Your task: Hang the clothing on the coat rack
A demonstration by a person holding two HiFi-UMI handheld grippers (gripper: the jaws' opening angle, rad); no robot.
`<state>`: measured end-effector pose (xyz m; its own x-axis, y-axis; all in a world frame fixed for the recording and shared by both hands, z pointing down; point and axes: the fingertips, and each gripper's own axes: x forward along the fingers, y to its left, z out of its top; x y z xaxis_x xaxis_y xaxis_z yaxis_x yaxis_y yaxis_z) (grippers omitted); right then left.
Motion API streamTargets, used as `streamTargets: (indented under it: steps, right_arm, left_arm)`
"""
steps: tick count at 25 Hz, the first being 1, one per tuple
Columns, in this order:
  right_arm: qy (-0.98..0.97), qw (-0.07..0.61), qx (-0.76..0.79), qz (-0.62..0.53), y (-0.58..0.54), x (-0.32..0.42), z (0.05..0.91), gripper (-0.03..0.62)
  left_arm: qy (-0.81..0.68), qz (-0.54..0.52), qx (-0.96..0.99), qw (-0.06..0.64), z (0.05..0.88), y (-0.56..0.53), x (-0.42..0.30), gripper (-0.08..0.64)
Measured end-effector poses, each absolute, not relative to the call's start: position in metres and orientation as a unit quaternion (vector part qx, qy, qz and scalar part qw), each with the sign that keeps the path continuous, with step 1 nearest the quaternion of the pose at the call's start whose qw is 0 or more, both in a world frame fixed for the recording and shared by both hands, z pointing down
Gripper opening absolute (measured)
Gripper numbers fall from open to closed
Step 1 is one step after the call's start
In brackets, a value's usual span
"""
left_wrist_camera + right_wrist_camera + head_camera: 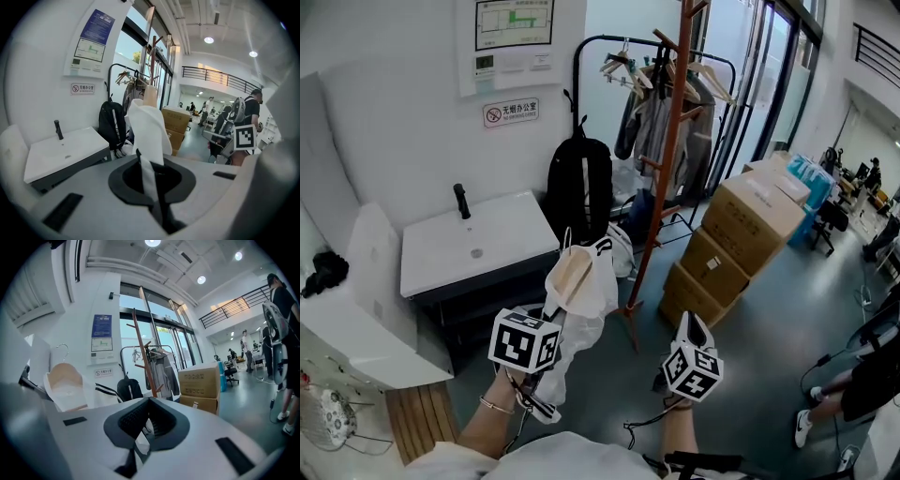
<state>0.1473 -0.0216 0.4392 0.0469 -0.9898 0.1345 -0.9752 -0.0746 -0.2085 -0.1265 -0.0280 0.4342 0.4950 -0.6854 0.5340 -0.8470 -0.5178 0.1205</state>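
Note:
A white garment [581, 314] hangs on a wooden hanger [572, 274] in front of me. My left gripper [555, 314] is shut on it; in the left gripper view a strip of the garment [147, 131] runs down between the closed jaws of that gripper [150, 178]. The coat rack [668, 150] is a tall brown wooden pole with pegs, ahead and slightly right. My right gripper [694, 326] sits lower right, apart from the garment, its tips drawn together. From the right gripper [146, 427] the hanger [65, 376] shows at left and the coat rack [143, 352] ahead.
A white sink unit [473, 246] stands at left with a black backpack [579, 187] beside it. Behind the pole a black clothes rail [609, 42] carries grey jackets [661, 117]. Stacked cardboard boxes [741, 234] lie right of the pole. A person [862, 384] stands at far right.

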Motion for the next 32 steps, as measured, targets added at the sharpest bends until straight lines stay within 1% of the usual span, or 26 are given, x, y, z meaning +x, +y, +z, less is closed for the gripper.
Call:
streamTargets:
  steps: [8,14,32]
  right_arm:
    - [0.675,0.028,-0.721,-0.152,-0.037,0.161,0.466,0.021]
    - [0.673,0.026,-0.724,-0.152,-0.058,0.173,0.472,0.021]
    - [0.684,0.015,-0.716,-0.140,-0.194,0.207,0.461,0.021]
  left_arm:
    - [-0.462,0.208,0.840,0.194,0.437,-0.051,-0.114,0.014]
    - [-0.459,0.213,0.839,0.199,0.449,-0.076,-0.102,0.014]
    - [-0.458,0.205,0.838,0.212,0.450,-0.213,-0.063,0.014]
